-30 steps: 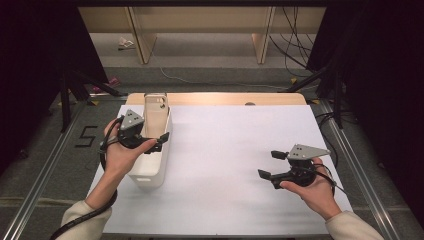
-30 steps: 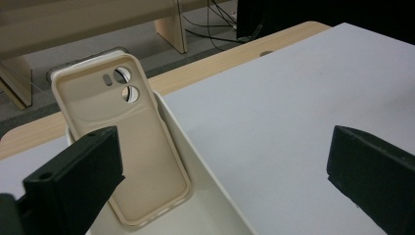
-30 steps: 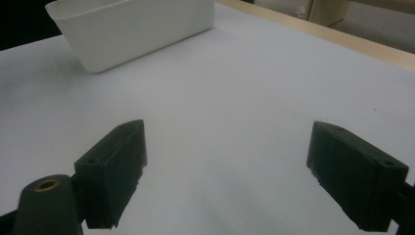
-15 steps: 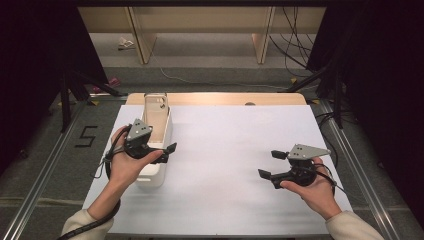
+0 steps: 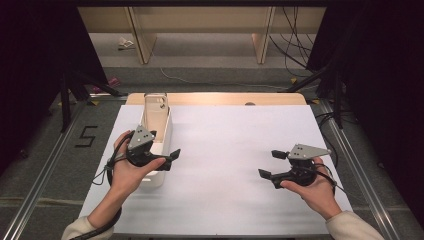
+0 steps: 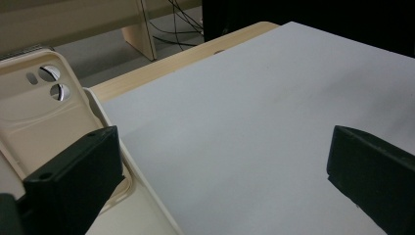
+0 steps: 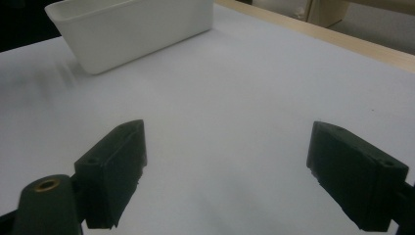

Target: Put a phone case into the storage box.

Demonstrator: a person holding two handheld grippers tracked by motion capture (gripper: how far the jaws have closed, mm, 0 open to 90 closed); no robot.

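Observation:
A long white bin [image 5: 167,131] stands on the left of the white-covered table [image 5: 235,150]. A beige phone case [image 5: 155,106] with round camera holes leans upright in the bin's far end. My left gripper [image 5: 172,160] hovers over the bin's near end, open, jaws pointing right with nothing between them. In the left gripper view the phone case [image 6: 34,122] and the bin's rim [image 6: 142,196] lie beside the left jaw of my left gripper [image 6: 225,181]. My right gripper [image 5: 267,164] is held open low over the table's right side. The bin [image 7: 132,29] lies far ahead of my right gripper [image 7: 225,171].
The table's wooden far edge [image 5: 215,98] shows past the white sheet. Behind it are wooden shelf legs [image 5: 140,35] and cables [image 5: 295,45] on the floor. Metal rails [image 5: 355,165] run along both sides, and a "5" mark [image 5: 86,136] is on the floor at left.
My left gripper has drawn back toward the person along the bin, from its middle to its near end, staying open. The right gripper has not moved.

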